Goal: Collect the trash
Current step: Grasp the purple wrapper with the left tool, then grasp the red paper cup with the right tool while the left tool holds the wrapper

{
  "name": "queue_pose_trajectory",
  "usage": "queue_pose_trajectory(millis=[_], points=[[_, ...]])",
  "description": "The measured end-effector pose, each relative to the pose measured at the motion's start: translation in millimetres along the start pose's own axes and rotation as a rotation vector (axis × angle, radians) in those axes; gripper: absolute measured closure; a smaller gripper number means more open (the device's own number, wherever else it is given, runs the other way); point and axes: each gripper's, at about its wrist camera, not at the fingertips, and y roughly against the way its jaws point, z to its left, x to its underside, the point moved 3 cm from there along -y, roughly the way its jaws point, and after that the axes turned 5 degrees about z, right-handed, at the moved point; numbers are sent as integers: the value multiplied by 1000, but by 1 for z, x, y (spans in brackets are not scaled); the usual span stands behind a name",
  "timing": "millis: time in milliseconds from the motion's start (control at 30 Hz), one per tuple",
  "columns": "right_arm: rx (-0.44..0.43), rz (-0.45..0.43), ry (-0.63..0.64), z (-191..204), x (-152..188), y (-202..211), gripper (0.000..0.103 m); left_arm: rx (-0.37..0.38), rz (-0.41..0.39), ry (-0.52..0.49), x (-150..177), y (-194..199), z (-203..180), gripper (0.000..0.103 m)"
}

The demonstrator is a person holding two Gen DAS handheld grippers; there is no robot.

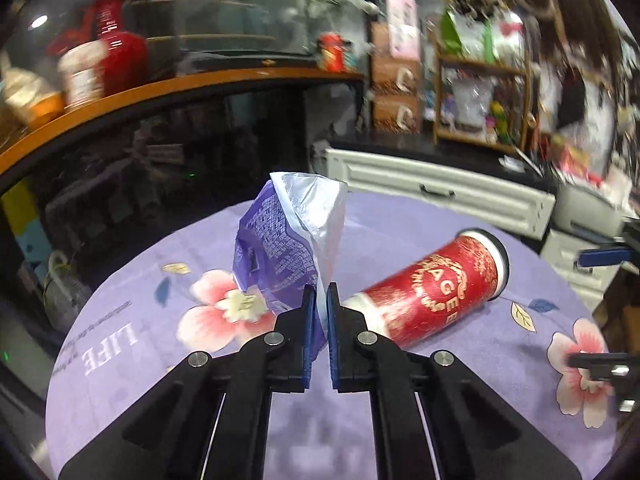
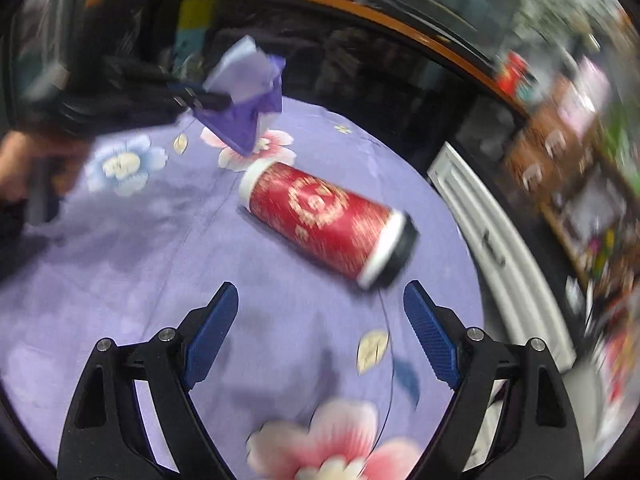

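My left gripper [image 1: 319, 294] is shut on a purple and silver snack wrapper [image 1: 290, 240] and holds it above the table. The wrapper also shows in the right wrist view [image 2: 248, 96], lifted off the cloth in the left gripper [image 2: 208, 98]. A red paper cup [image 1: 434, 292] with a white rim lies on its side just right of the left gripper. In the right wrist view the cup [image 2: 328, 224] lies ahead of my right gripper [image 2: 320, 300], which is open and empty a little short of it.
The round table has a purple floral cloth [image 2: 120, 264]. White drawers [image 1: 440, 192] stand behind it. An orange-edged counter [image 1: 160, 92] holds a red vase [image 1: 116, 40] and a cup. A cluttered shelf [image 1: 480, 100] stands at the back right.
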Motion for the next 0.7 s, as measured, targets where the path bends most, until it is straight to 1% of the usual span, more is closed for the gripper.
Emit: queue_pose_trajectory(millis=[67, 100, 200, 233, 300, 433, 533, 633, 700], points=[[-10, 30, 75, 9, -19, -16, 17, -13, -7, 46, 6, 6, 10, 96], [-3, 37, 114, 14, -27, -23, 17, -31, -4, 56, 9, 7, 13, 96], [11, 97, 248, 27, -50, -46, 17, -79, -2, 60, 15, 6, 18, 96], [21, 137, 299, 32, -56, -56, 17, -78, 0, 65, 16, 5, 19, 96], [63, 158, 373, 37, -64, -68, 17, -57, -4, 86, 17, 5, 23, 96], [65, 209, 502, 42, -77, -93, 17, -39, -10, 96, 21, 8, 30, 96], [32, 262, 578, 45, -81, -109, 17, -16, -1, 98, 23, 7, 33, 96], [51, 306, 633, 48, -80, -121, 17, -10, 16, 102, 28, 3, 34, 96], [58, 318, 649, 48, -82, -128, 17, -12, 15, 105, 29, 3, 36, 96]])
